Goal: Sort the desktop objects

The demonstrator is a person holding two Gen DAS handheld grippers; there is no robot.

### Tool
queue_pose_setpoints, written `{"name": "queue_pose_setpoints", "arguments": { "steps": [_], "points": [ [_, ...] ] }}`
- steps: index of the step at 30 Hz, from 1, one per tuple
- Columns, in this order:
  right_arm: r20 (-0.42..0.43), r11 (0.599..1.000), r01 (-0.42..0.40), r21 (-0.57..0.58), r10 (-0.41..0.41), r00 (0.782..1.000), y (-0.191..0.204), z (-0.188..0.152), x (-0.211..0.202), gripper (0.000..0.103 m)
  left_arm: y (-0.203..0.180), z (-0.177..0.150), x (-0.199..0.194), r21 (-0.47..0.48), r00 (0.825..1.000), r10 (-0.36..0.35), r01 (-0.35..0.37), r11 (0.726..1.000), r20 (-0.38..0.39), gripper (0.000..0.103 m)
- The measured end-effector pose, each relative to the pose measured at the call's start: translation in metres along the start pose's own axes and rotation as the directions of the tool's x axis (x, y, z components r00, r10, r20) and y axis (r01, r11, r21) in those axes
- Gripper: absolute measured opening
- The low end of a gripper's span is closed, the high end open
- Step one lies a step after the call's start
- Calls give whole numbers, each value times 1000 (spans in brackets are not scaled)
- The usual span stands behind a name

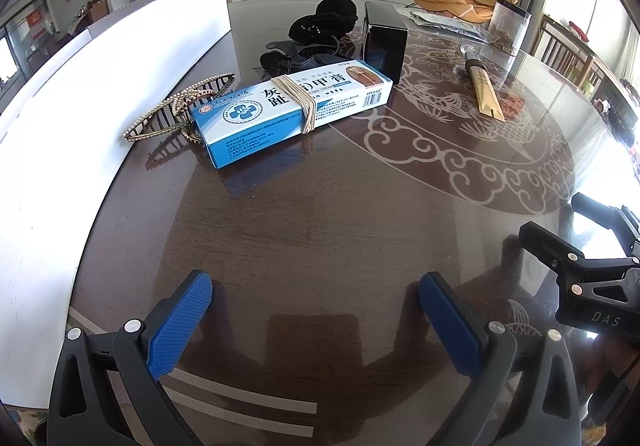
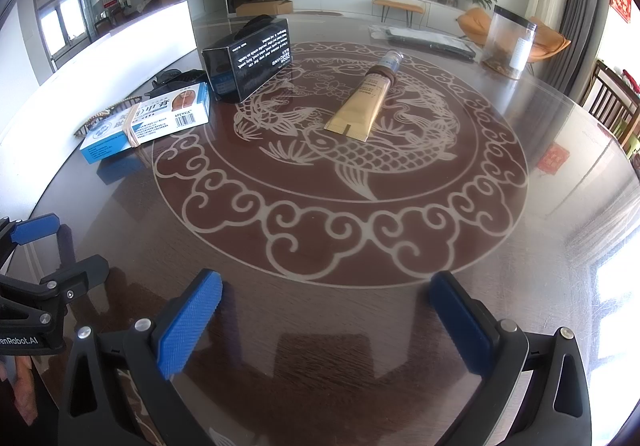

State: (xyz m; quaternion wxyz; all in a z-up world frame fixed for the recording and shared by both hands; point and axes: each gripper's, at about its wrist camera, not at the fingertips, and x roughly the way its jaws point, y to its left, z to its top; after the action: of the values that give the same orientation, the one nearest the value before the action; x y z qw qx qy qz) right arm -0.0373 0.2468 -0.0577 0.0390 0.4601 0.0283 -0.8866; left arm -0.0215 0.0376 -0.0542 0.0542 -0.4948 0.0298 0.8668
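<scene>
Both claws low over the tabletop and both spread wide, nothing between the blue pads. Left claw looks straight up toward twelve o'clock, and just past eleven o'clock sits the blue-and-white cream box, lying flat, bound round its middle with rubber bands. Looks like light cardboard, stiff along the edges but crushable on the broad faces, so pinch across the narrow sides near the banded middle; the bands should add grip. Touching its far left end, a gold hair clip, thin and likely fiddly. Behind, at twelve, a black box standing upright.

Right claw, same stance. At twelve o'clock, out on the fish pattern, the gold tube lies flat: soft, probably slick, best taken near the firm cap end. At two o'clock a clear bag stands, flimsy by the look.
</scene>
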Motion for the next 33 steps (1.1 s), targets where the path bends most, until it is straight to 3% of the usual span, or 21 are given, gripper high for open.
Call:
{"name": "queue_pose_setpoints", "arguments": {
  "steps": [20,33],
  "points": [
    [1,1000,-1,1,1,1000,1,0,-1,103,-2,-10,-5,-42,998,37,-35,999,45,103],
    [-1,1000,2,2,-2,1000,0,1,0,103,1,-7,-4,-32,1000,23,-22,999,21,103]
  ]
}}
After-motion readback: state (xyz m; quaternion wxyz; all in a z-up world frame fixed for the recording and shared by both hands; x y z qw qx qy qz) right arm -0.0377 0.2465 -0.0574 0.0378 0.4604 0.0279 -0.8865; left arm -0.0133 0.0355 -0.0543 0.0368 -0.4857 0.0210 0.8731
